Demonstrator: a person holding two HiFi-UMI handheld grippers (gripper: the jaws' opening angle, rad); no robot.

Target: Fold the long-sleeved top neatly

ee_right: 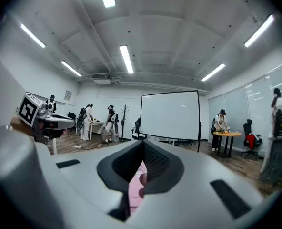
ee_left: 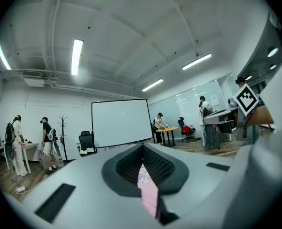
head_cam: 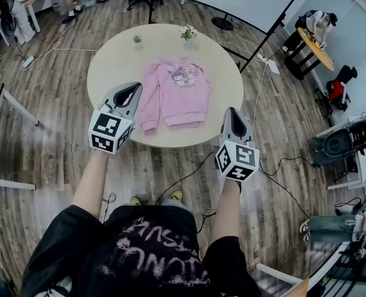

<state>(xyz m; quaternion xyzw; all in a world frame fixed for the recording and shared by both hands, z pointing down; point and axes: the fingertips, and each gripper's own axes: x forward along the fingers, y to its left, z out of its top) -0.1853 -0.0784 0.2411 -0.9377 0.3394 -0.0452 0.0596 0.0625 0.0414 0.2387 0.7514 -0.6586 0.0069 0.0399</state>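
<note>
A pink long-sleeved top [head_cam: 174, 91] with a cartoon print lies spread flat, front up, on the round beige table [head_cam: 115, 54]. Its sleeves run down along both sides of the body. My left gripper [head_cam: 131, 90] hangs in the air at the table's near left, beside the left sleeve, shut and holding nothing. My right gripper [head_cam: 234, 113] hovers by the table's near right edge, also shut and empty. Both point level across the room. In the left gripper view only a sliver of the pink top [ee_left: 148, 190] shows past the jaws, and likewise the pink top [ee_right: 134, 190] in the right gripper view.
Two small potted plants [head_cam: 137, 39] [head_cam: 188, 32] stand at the table's far side. Cables [head_cam: 189, 175] trail over the wooden floor beside the table. A projector screen [ee_left: 121, 123] stands beyond, with people at desks around the room.
</note>
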